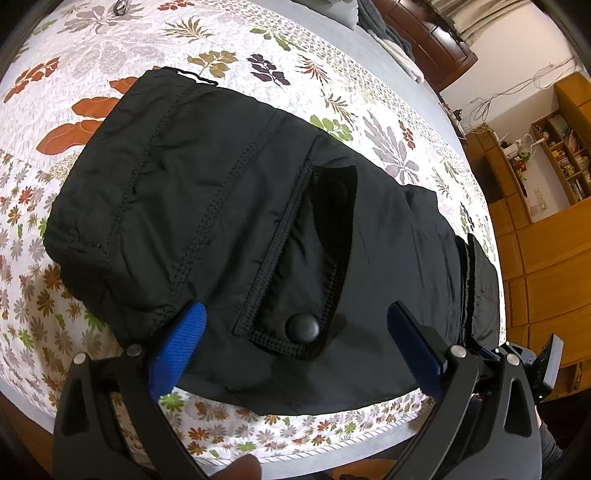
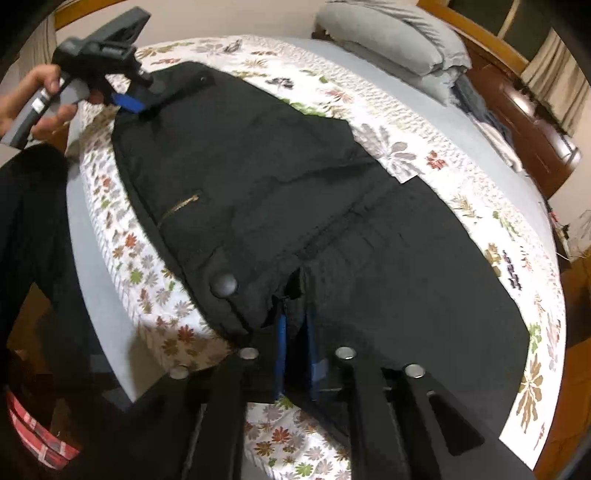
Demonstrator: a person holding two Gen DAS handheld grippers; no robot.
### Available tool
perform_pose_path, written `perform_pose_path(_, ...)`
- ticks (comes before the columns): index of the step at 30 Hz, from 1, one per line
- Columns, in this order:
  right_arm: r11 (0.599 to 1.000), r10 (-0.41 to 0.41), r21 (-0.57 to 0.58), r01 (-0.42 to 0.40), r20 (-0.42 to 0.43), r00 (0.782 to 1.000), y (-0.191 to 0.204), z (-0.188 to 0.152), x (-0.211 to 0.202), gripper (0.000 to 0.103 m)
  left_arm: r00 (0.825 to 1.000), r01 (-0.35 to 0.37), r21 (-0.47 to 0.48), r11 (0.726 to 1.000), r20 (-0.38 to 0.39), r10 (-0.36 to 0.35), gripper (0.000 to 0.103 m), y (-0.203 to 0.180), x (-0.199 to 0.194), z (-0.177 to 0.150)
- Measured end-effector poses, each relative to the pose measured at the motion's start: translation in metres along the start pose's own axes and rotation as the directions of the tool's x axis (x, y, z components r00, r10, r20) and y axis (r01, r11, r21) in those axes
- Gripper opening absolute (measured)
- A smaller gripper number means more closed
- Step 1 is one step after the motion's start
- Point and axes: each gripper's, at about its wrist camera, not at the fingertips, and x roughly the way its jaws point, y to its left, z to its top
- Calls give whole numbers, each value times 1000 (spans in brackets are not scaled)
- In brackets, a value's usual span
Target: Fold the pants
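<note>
Between our left gripper [image 1: 295,325] fingers lies a round black snap [image 1: 303,328] on a pocket flap [image 1: 295,266] of the pants [image 1: 221,206]. Those blue fingers [image 1: 177,347] stand wide apart, one on each side of the flap, with the pants under and ahead of them. We cannot tell if the fingers touch the cloth.

Our right gripper [image 2: 295,325] has its fingers close together, pinching a fold of the pants [image 2: 295,206] at the near edge. Just left of those fingers sits another round snap [image 2: 223,285]. Farther ahead and to the left we see a small gold zipper [image 2: 181,205].

From the right view, the left gripper [image 2: 127,101] is at the far left end of the pants, held by our hand [image 2: 40,96].

We see the black pants lying flat on the bed, stretched between our two grippers. Under them is a white quilt [image 1: 92,55] with leaf and flower prints. Beyond the right fingers, far ahead, are gray pillows [image 2: 391,33]. To the right of the left fingers, past the bed, stands a wooden shelf [image 1: 565,155] with books.
</note>
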Motion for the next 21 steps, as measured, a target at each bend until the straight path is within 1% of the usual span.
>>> perform_pose_path(1,1000,13,10,-13,9,1000,-2,2,-7,22,1000,1,-1,1000,-1,-1,98,0,0,0)
perform_pose_path(2,999,41,26,-41,23,999,-4,3,-13,39,1000,3,-2,1000,-2,-3,98,-1,1,1)
perform_pose_path(3,996,68,52,-71,56,996,-9,5,-23,48,1000,4,-4,1000,-2,-4,98,0,1,1)
perform_pose_path(4,993,78,84,-87,109,991,-17,8,-37,57,1000,7,-8,1000,-1,-7,98,0,1,0)
perform_pose_path(5,989,83,110,-97,127,988,-25,11,-43,57,1000,10,-15,1000,2,-10,98,1,0,0)
perform_pose_path(7,972,103,196,-126,127,987,-46,14,-43,57,1000,14,-28,1000,11,-14,98,1,-1,-1)
perform_pose_path(8,963,89,245,-111,100,991,-58,15,-35,56,1000,18,-35,999,19,-17,98,2,-1,-2)
perform_pose_path(9,961,72,261,-86,62,995,-66,15,-25,56,1000,19,-35,999,22,-18,98,2,-1,-3)
perform_pose_path(10,963,66,259,-71,26,997,-70,14,-14,53,999,20,-36,999,25,-19,98,2,0,-3)
perform_pose_path(13,969,112,227,-96,-61,992,-65,11,9,54,999,28,-31,999,35,-27,98,2,0,-6)
perform_pose_path(14,976,108,200,-88,-92,990,-60,12,15,54,999,33,-29,999,38,-32,98,3,0,-6)
perform_pose_path(16,983,110,162,-90,-118,987,-58,19,15,52,999,36,-28,999,41,-35,98,3,-2,-7)
perform_pose_path(18,985,109,142,-96,-93,990,-62,40,-1,52,999,29,-51,998,35,-27,98,4,-9,-10)
perform_pose_path(19,986,118,125,-108,-77,990,-62,53,-9,53,999,21,-63,998,35,-19,98,3,-13,-13)
perform_pose_path(21,982,179,78,-174,-57,982,-61,91,-21,65,998,-22,-61,998,57,25,98,-1,-27,-20)
